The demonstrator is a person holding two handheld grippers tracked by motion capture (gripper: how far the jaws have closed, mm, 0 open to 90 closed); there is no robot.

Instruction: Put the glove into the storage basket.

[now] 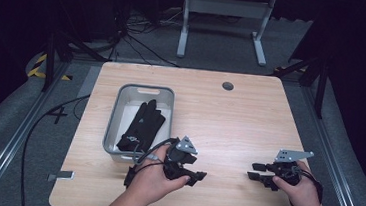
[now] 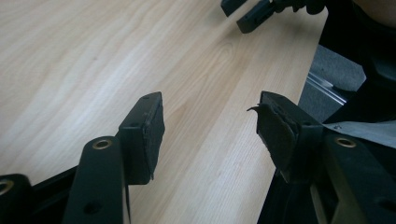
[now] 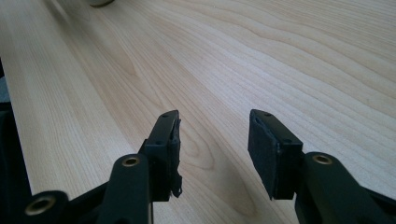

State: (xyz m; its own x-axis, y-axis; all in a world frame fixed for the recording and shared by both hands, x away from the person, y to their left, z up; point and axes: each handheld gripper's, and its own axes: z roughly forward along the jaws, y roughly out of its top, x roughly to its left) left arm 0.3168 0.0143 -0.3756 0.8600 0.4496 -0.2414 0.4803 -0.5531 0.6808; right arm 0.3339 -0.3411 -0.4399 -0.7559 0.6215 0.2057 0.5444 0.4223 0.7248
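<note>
Near the table's (image 1: 250,114) front edge, my left gripper (image 1: 199,176) and right gripper (image 1: 254,170) hung agape and empty; the glove (image 1: 141,124) apparently lay binned, so next I'd park both.

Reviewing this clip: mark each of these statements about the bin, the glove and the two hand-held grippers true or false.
1. A black glove lies inside the grey bin. True.
2. The left hand-held gripper is shut on the glove. False: its jaws stand apart over bare wood with nothing between them.
3. The right hand-held gripper is open and empty. True.
4. The bin sits at the right edge of the table. False: it sits on the left half, just beyond the left hand.
5. A second glove lies on the table between the grippers. False: the wood there is bare.
</note>
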